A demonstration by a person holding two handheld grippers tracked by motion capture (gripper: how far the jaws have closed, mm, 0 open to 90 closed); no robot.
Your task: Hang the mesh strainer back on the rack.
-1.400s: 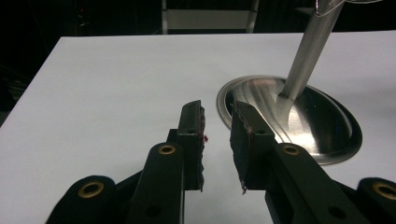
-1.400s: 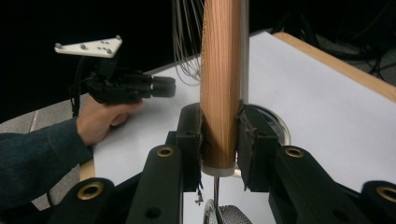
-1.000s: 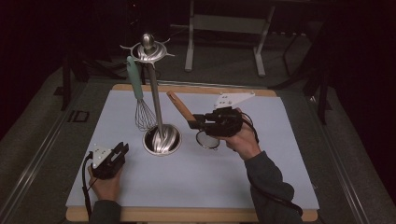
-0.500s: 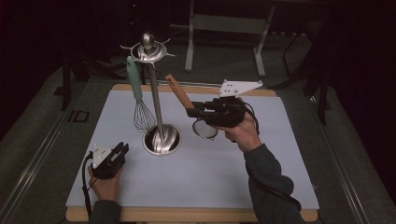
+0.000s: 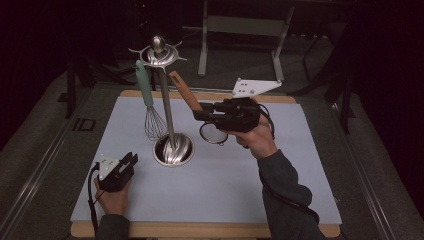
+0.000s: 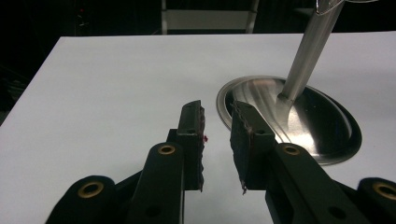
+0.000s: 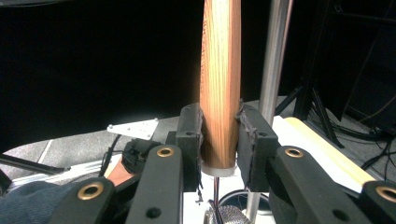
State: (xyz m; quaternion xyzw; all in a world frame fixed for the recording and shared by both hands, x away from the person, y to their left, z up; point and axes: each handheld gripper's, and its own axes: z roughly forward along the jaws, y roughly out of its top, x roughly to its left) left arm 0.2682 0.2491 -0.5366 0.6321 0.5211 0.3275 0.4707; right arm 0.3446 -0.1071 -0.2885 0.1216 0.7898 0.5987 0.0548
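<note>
The right gripper view shows the right gripper [image 7: 219, 140] clenched on the strainer's wooden handle [image 7: 220, 84]; the high view shows its mesh bowl [image 5: 214, 134] hanging above the table [image 5: 250, 200]. The left gripper [image 6: 217, 135], jaws parted and empty, rests beside the rack's steel base [image 6: 322, 126], whose pole [image 5: 166, 112] with a hanging whisk [image 5: 152, 120] stands between the hands

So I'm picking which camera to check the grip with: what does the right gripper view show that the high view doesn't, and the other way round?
Right gripper view: the fingers pressing both sides of the wooden handle, just above its pale end. High view: the strainer hanging clear of the white mat, the whisk on the stand's hook, and the left gripper resting, holding nothing. Both show the wooden handle and the stand's metal pole.
</note>
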